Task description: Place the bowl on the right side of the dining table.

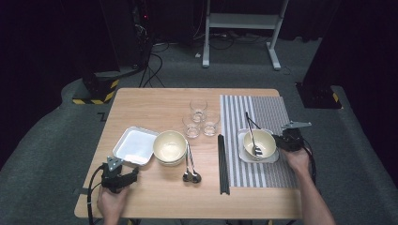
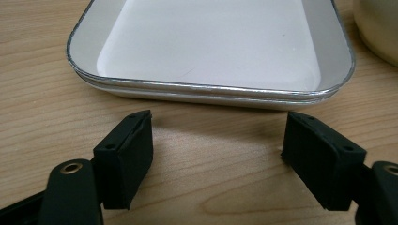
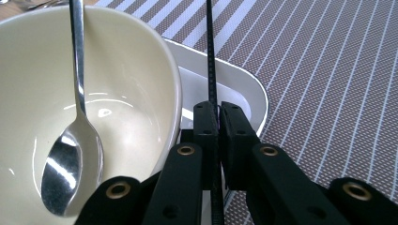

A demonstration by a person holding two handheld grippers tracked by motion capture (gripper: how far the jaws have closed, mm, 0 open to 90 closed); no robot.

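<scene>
R tool [image 3: 217,117] was clamped on a thin black chopstick [image 3: 210,56], just beside the cream ceramic bowl [image 3: 122,93] w/ a steel spoon [image 3: 75,154]. Chopstick likely light, stiff, slick; grip mid-shaft. L tool [image 2: 216,150] stood apart, empty, well apart from the bowl.

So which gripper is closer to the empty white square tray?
Left. The left gripper sits just short of the white square tray; the right gripper is across the table.

Bare wood lies open along the table [image 1: 155,197] at the frame's lower middle. Three glasses [image 1: 201,121], two bowls [image 1: 170,146] and black chopsticks [image 1: 223,164] crowd the centre.
</scene>
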